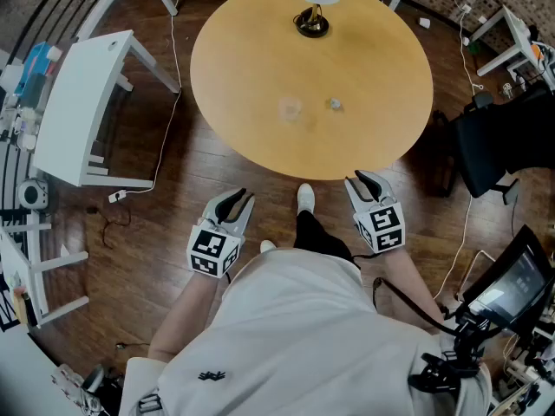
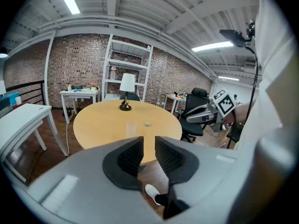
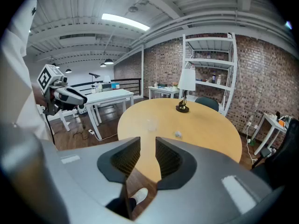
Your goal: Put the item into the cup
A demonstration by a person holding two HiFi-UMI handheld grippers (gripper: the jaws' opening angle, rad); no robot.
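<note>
I have both grippers hanging short of the table, over the wooden floor on the near side; neither touches anything. The left gripper shows a narrow gap between its jaws in its own view, with nothing in that gap but the table edge and floor beyond; I call it slightly spread and empty. The right gripper reads the same; its jaws are parted, no object sits between the pads, and only the table's rim shows through the slot.

The item is a small pale lump lying on the round tabletop, right of centre from the head view; what it is I cannot make out at this size. The cup is clear and faint, standing upright just beside the item on its left, apart from it; the item is outside the cup. Both are well away from my grippers. A lamp with a white shade stands at the far side of the table. A white desk stands off to the left, and a black office chair to the right; one white shoe shows between the grippers.
</note>
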